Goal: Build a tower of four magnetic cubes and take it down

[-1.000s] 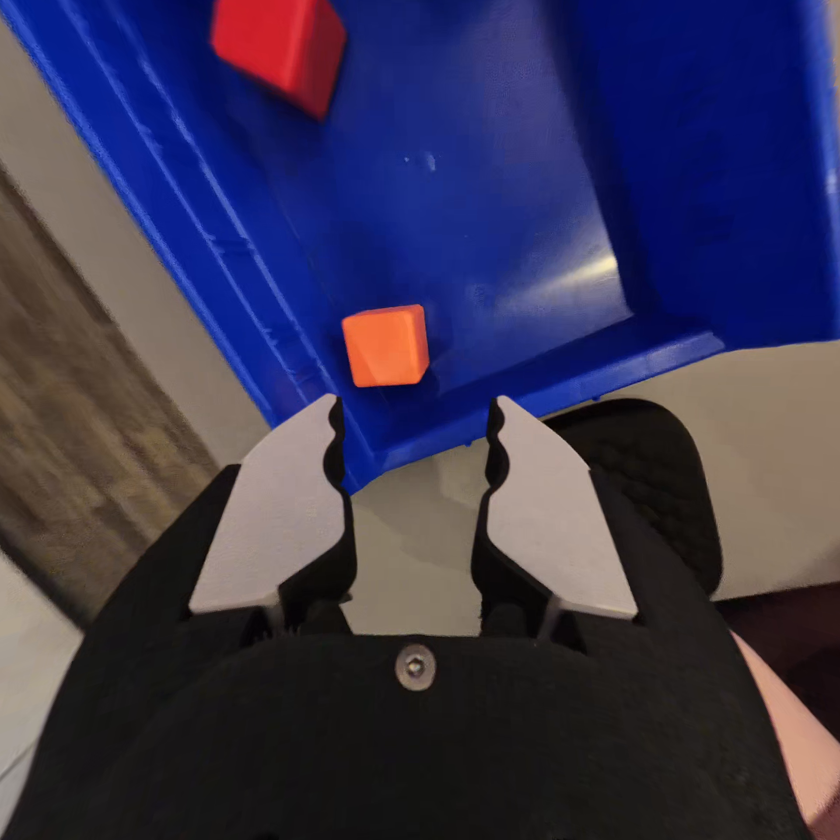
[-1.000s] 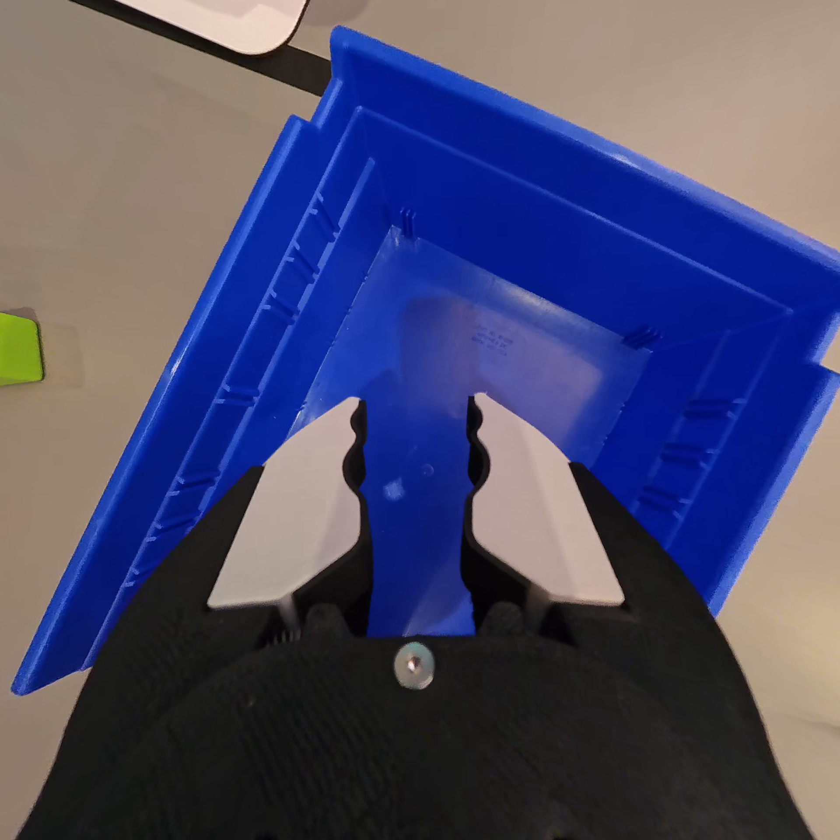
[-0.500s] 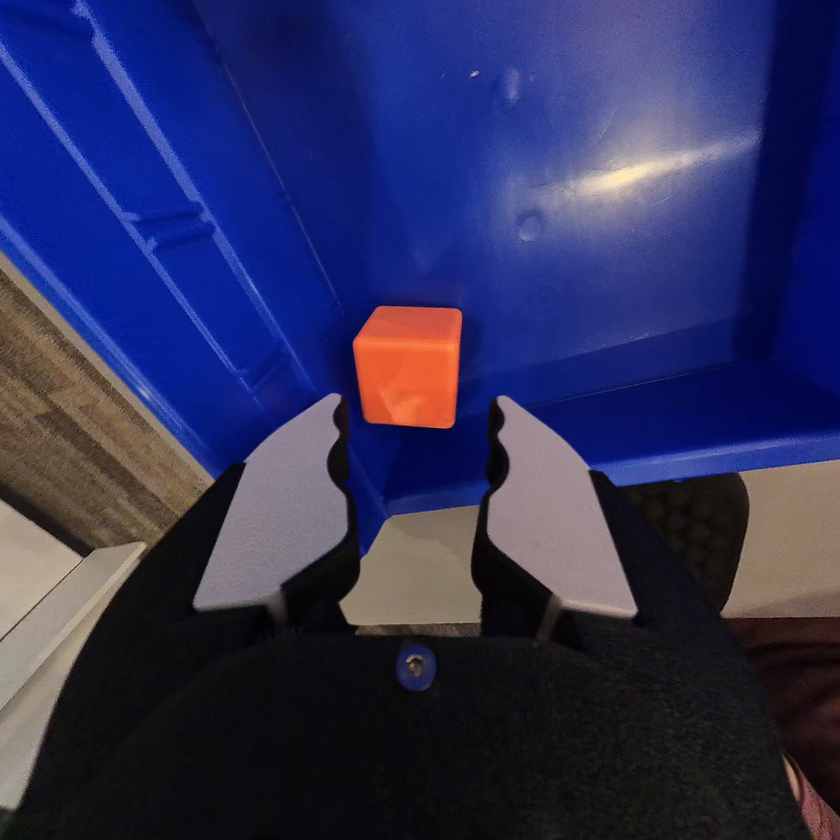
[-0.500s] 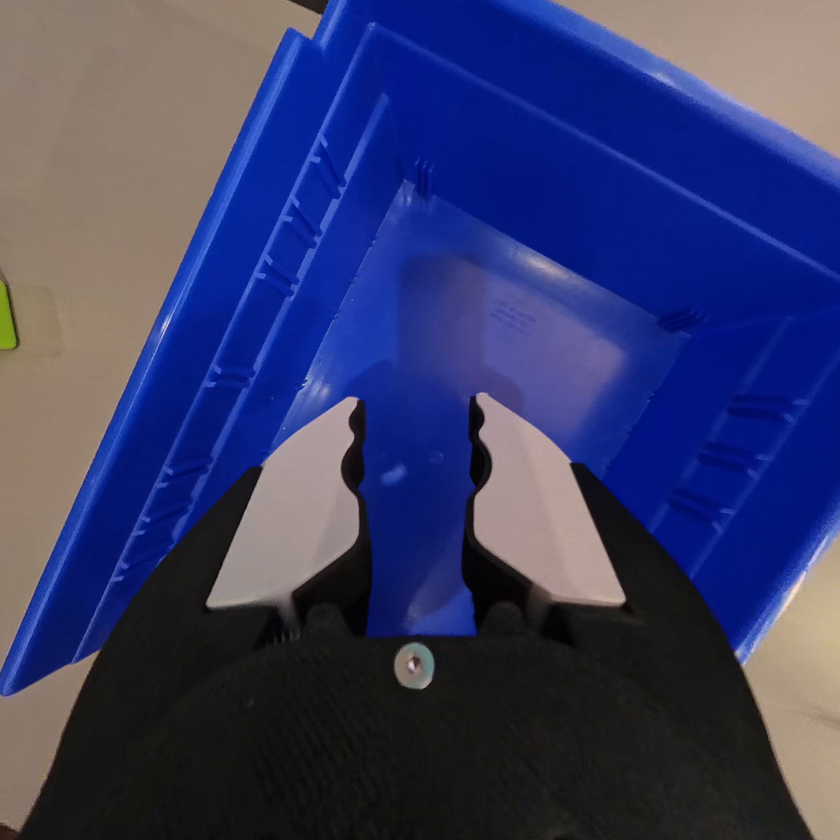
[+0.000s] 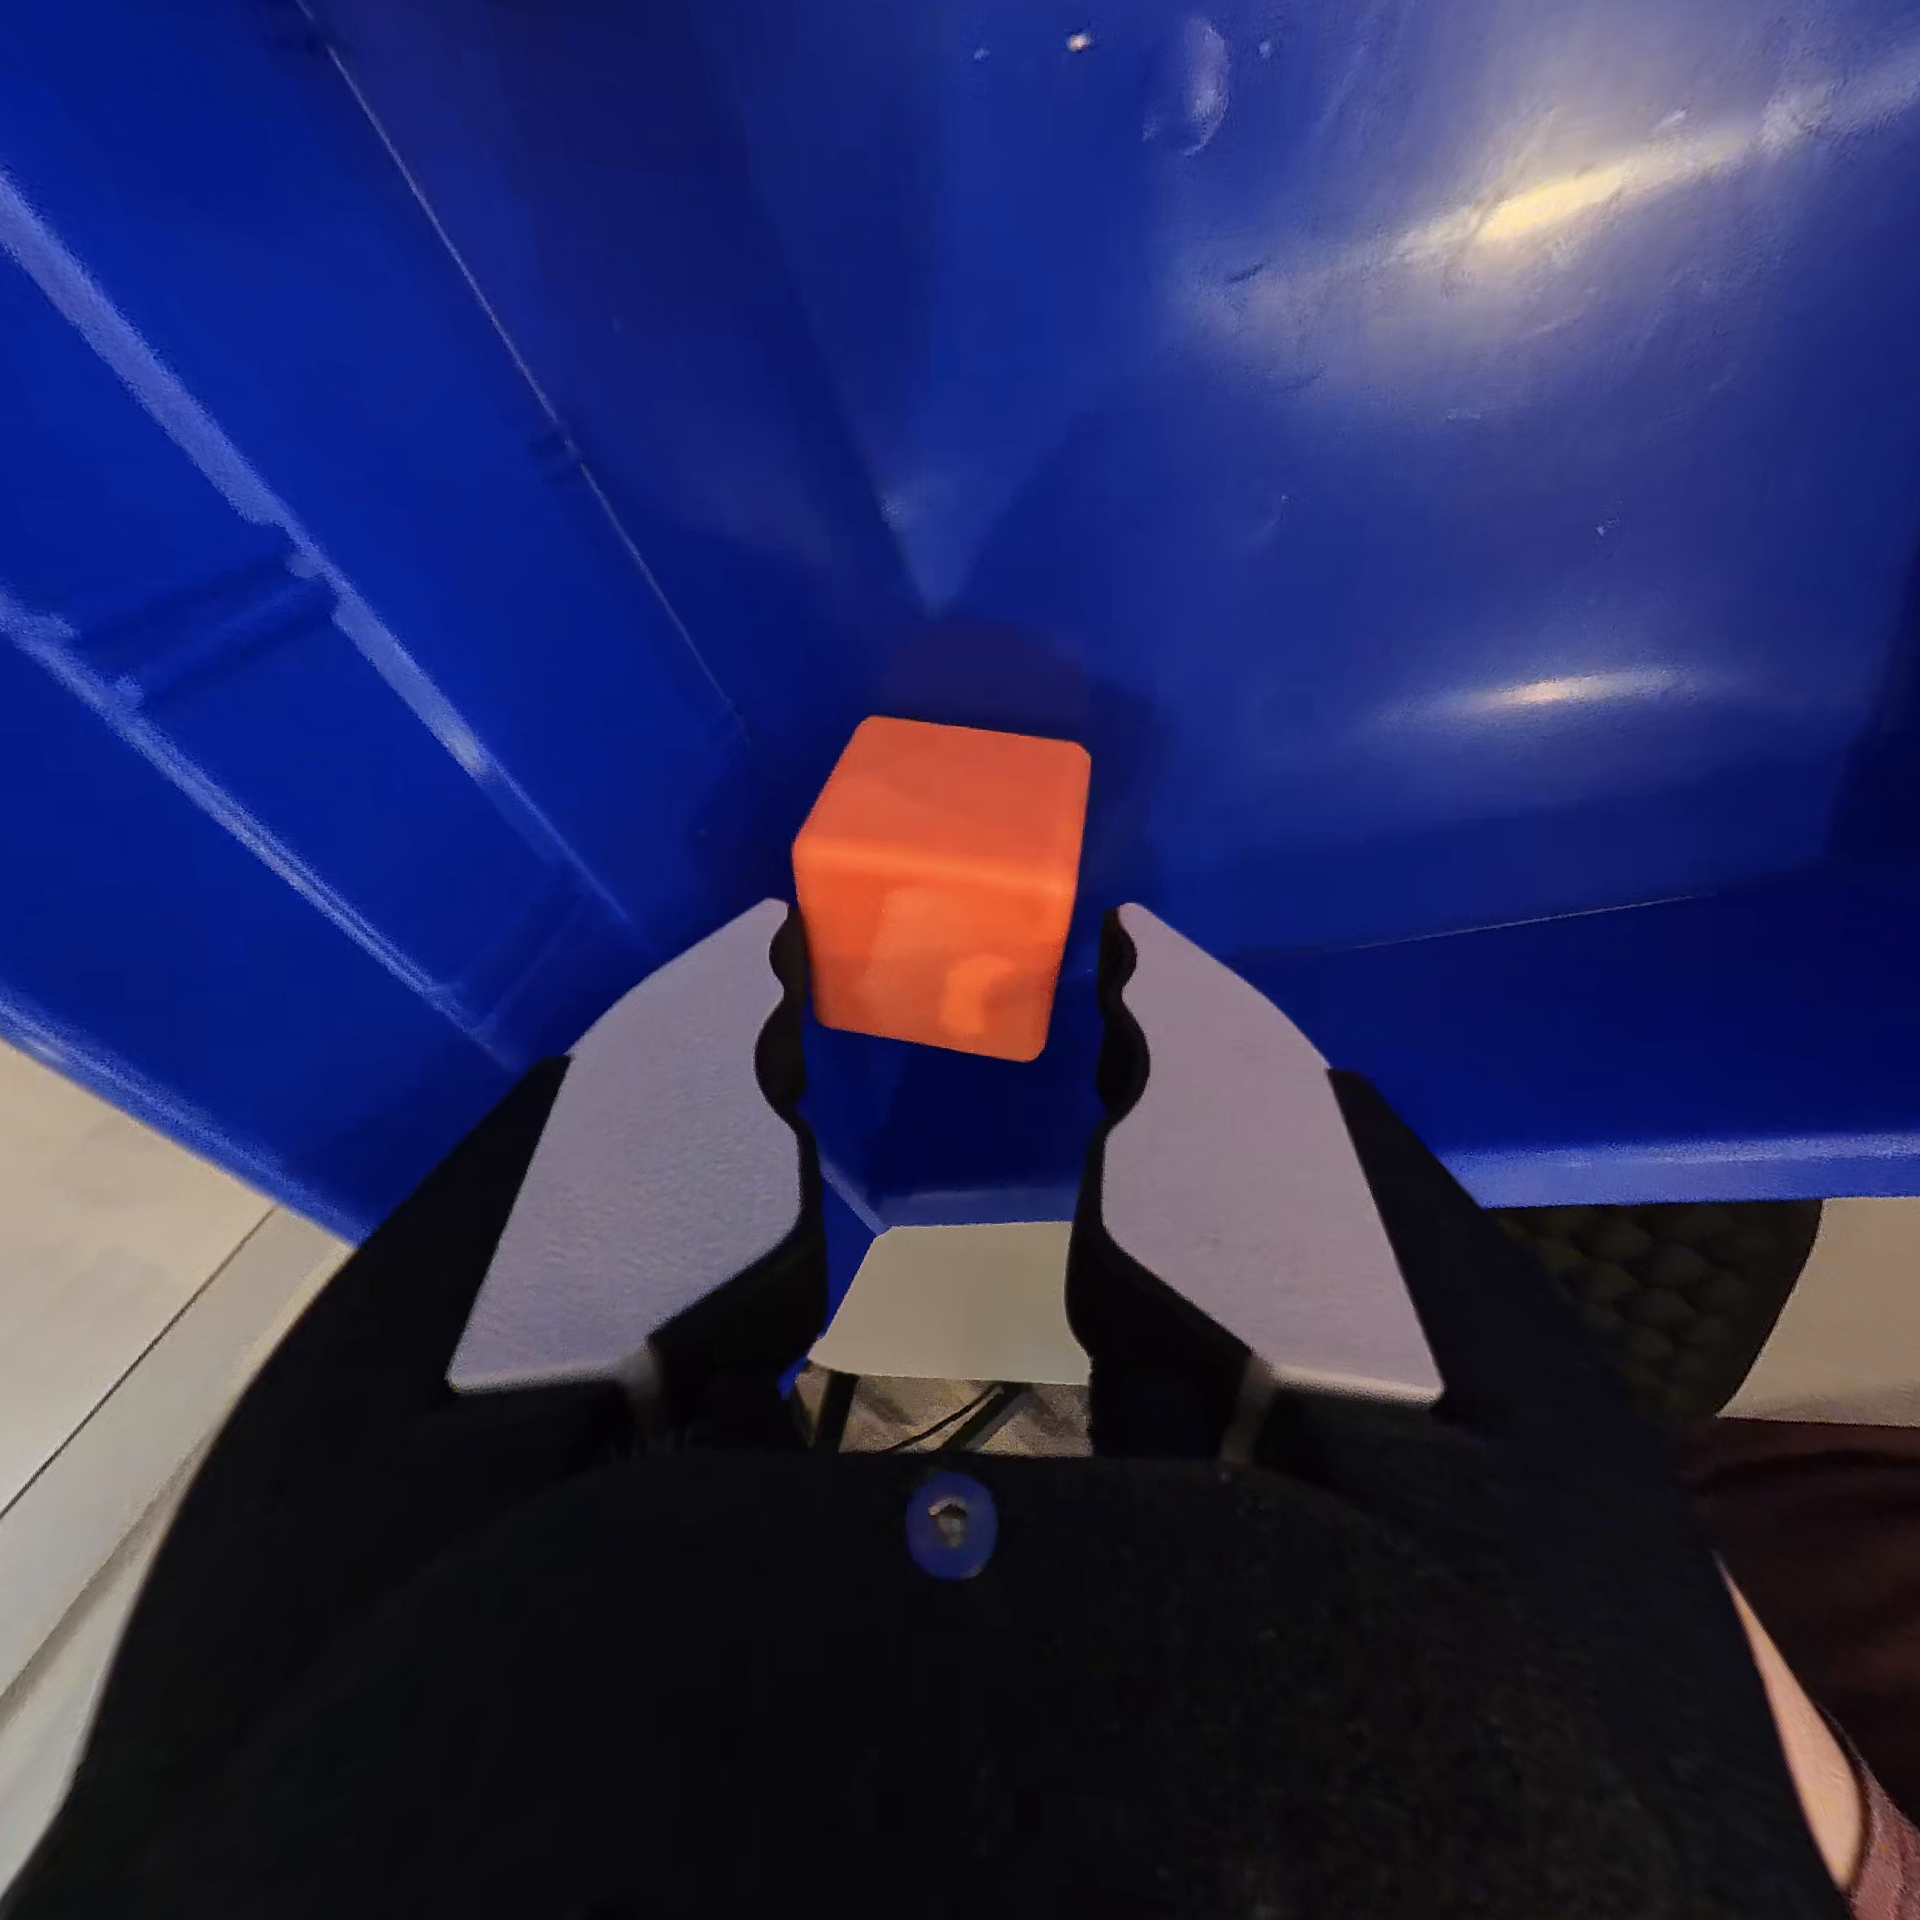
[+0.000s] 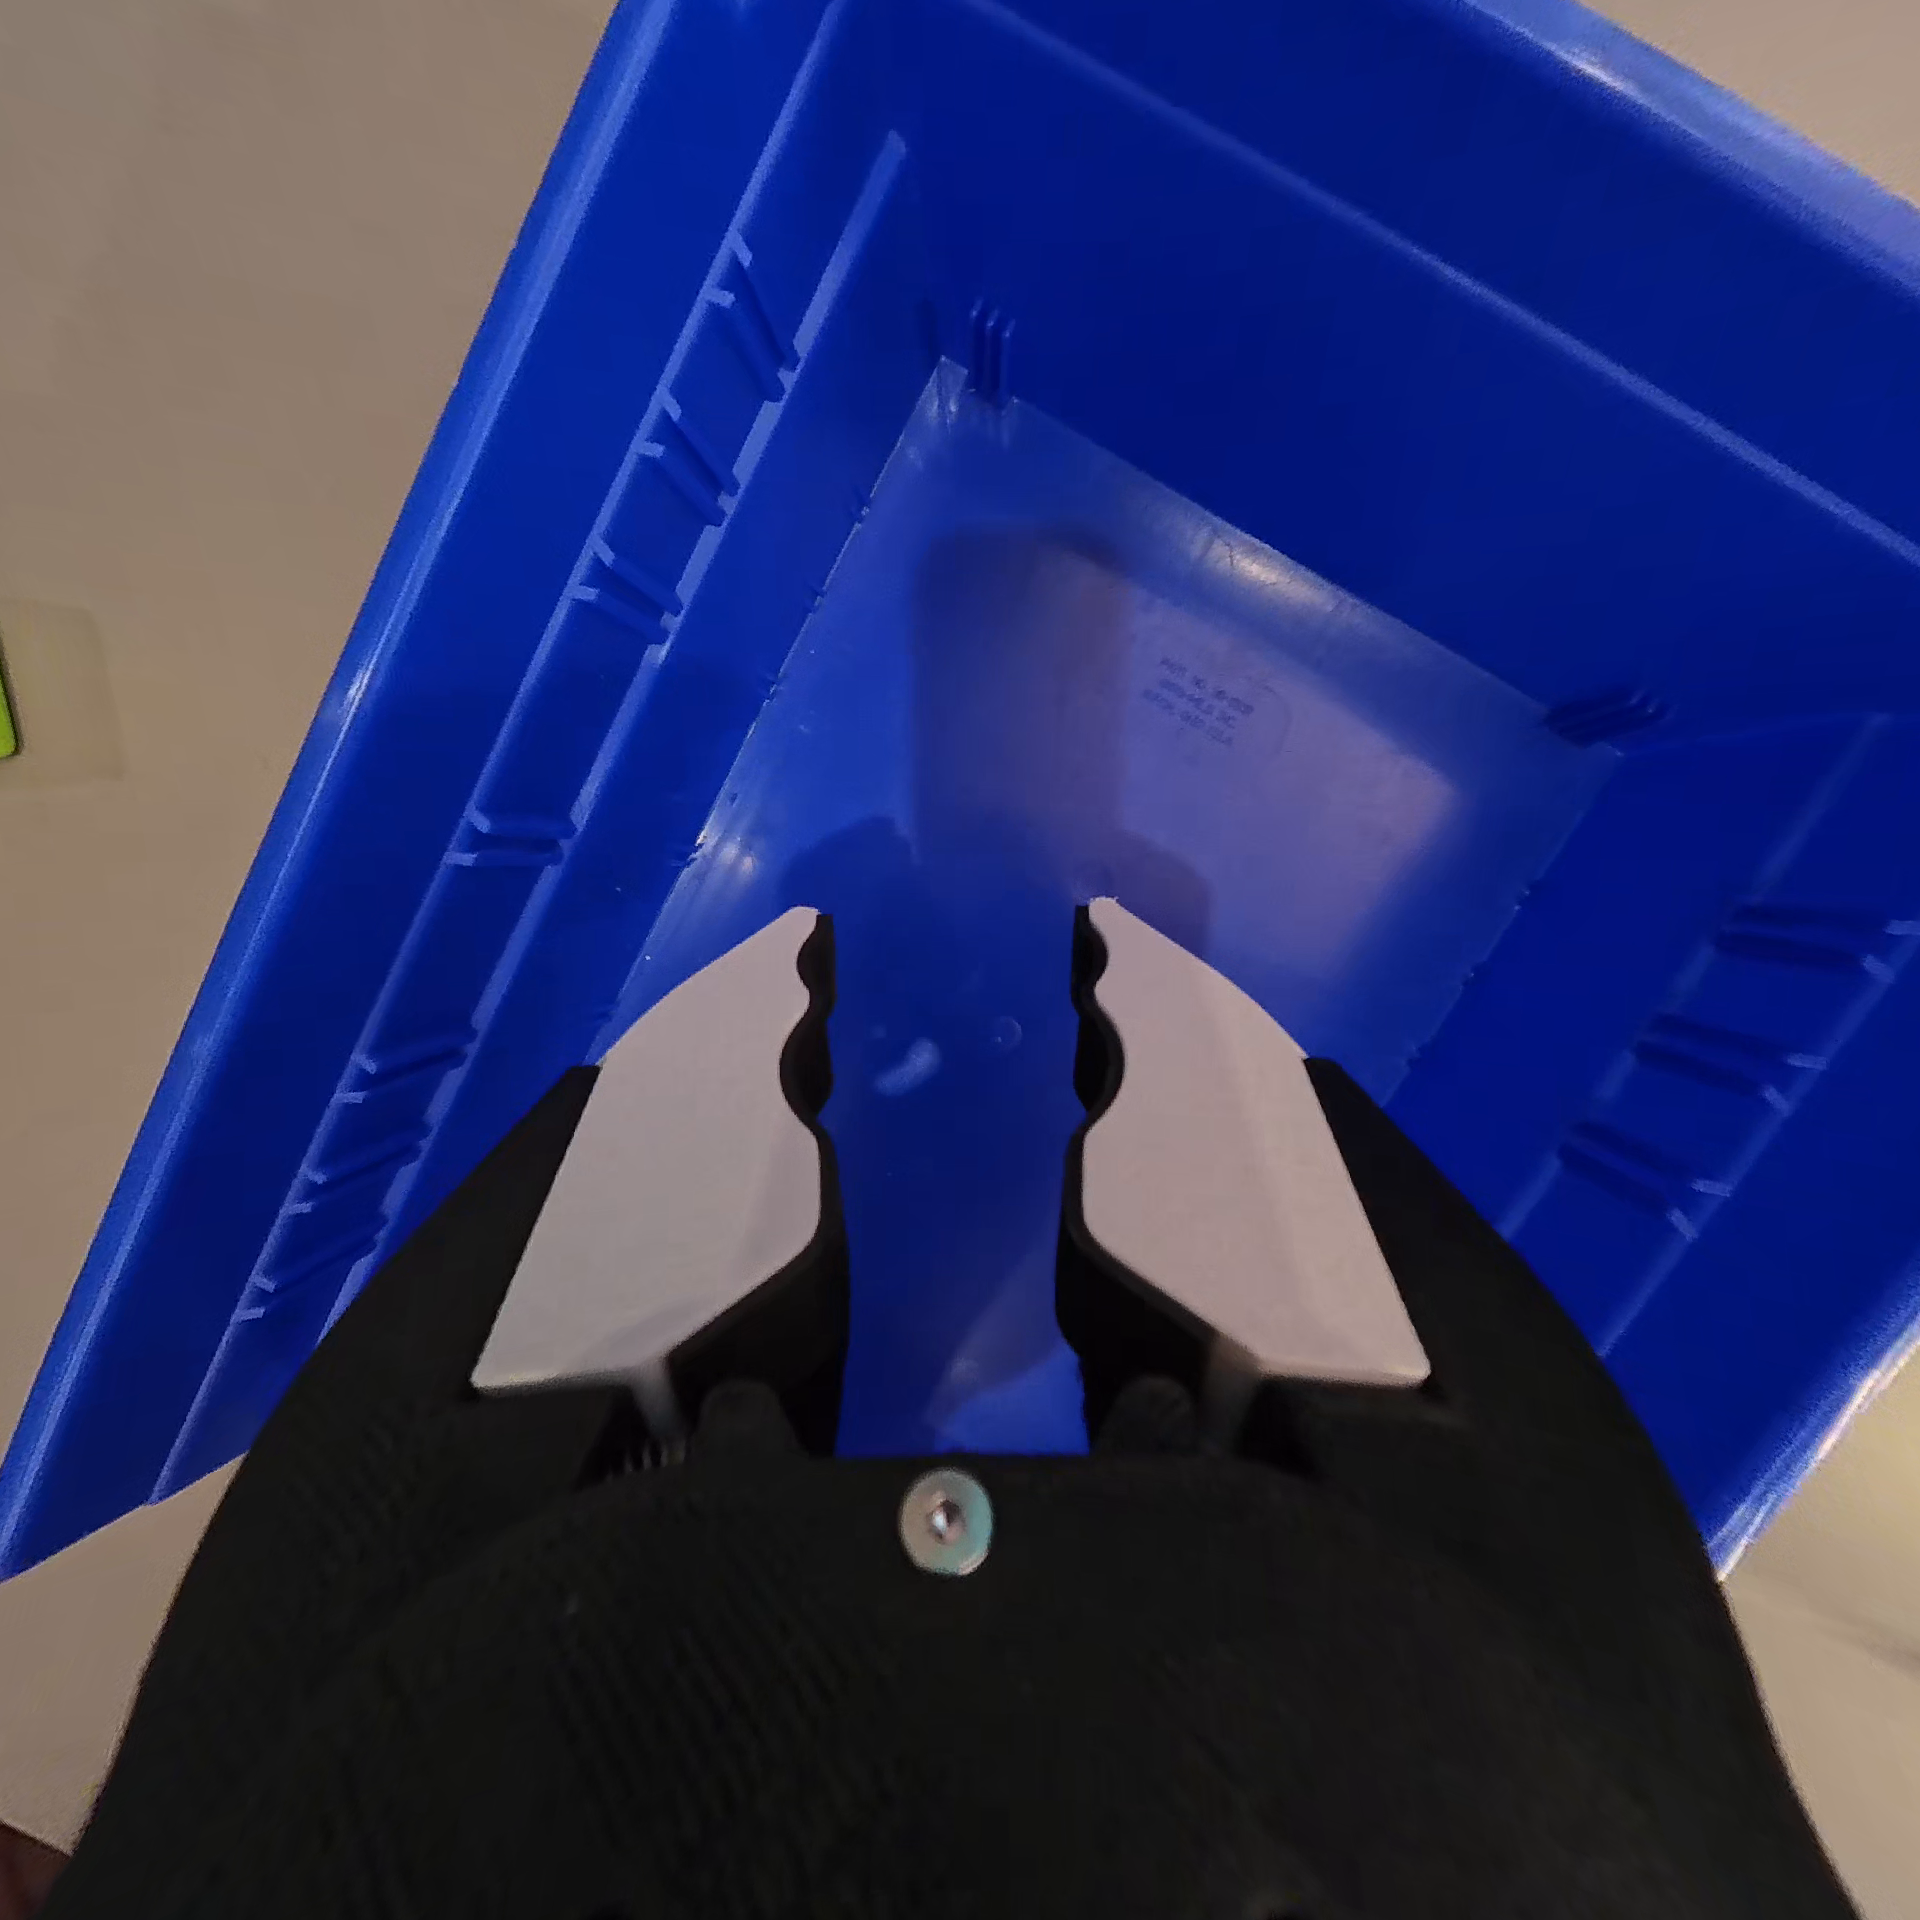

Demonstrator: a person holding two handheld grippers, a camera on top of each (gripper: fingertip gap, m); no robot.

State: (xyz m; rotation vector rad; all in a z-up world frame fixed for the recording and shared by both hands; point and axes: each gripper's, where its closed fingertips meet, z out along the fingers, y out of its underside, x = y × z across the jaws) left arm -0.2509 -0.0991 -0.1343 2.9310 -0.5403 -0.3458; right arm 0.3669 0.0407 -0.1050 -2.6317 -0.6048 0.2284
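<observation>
An orange cube [image 5: 940, 888] lies in the near corner of a blue bin [image 5: 1351, 468]. My left gripper [image 5: 943, 914] is open, its fingertips on either side of the cube's near half; the left tip is close to the cube, the right tip stands apart from it. My right gripper [image 6: 951, 914] is open and empty above the floor of a blue bin [image 6: 1143, 675] in which no cube shows. A sliver of a lime-green cube [image 6: 6, 717] shows at the left edge on the table.
The bin's ribbed walls [image 5: 260, 623] rise close on the left of the orange cube. The beige table [image 6: 260, 312] lies beside the bin. A dark chair seat [image 5: 1662, 1309] and the table's near edge show below the bin. Spacing between my two grippers at the tips: around 65 cm. The right tips stand about 25 cm off the lime-green cube [image 6: 6, 717].
My left gripper has moved forward into the bin until its fingertips flank the orange cube; the red cube has left the view. My right gripper has moved slightly closer to its bin.
</observation>
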